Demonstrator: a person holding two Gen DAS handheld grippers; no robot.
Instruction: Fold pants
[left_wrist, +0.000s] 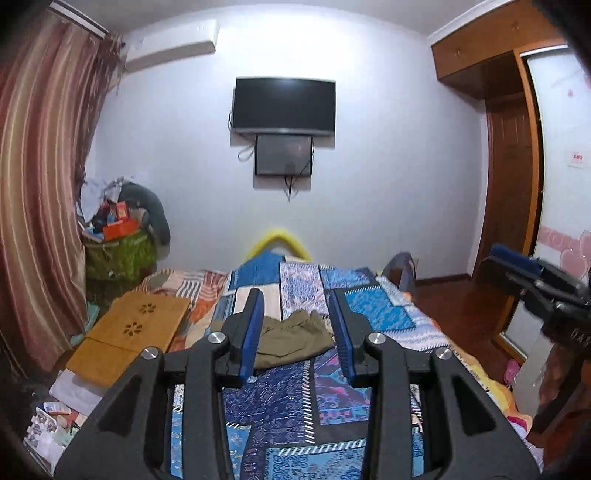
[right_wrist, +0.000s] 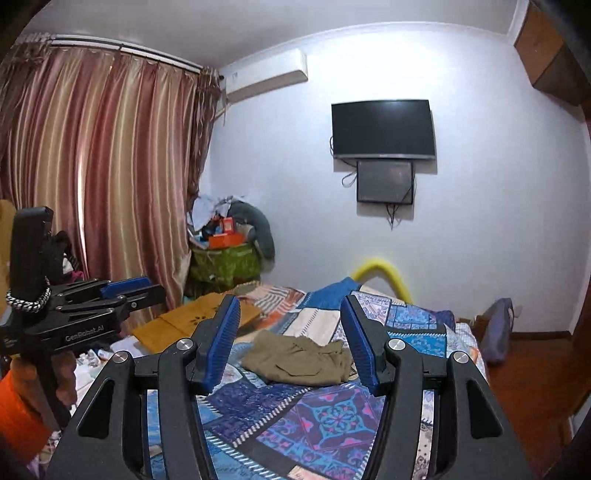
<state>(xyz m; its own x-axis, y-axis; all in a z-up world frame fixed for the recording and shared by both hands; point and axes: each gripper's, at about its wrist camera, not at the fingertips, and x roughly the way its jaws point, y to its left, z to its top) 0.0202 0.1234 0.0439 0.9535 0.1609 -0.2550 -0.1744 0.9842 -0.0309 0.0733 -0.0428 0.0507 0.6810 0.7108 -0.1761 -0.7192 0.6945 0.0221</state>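
Olive pants (right_wrist: 299, 360) lie bunched in a loose heap on the bed (right_wrist: 325, 417), not folded flat (all folds left). Left tongs (left_wrist: 297, 332) and right tongs (right_wrist: 290, 347) both gape apart, hovering, holding nothing.

Both views are taken from above the near end of the bed (left_wrist: 303, 413), aimed along it toward the far wall with the TV (left_wrist: 283, 105). The left wrist view is centred on the TV; the right gripper (left_wrist: 517, 266) is caught at frame right. The right wrist view is angled leftward, so the TV (right_wrist: 383, 129) sits right of centre and the left gripper (right_wrist: 125, 290) appears at frame left. Bed, olive pants (right_wrist: 299, 360), curtain (right_wrist: 103, 166) and wall are shared, at mid distance.
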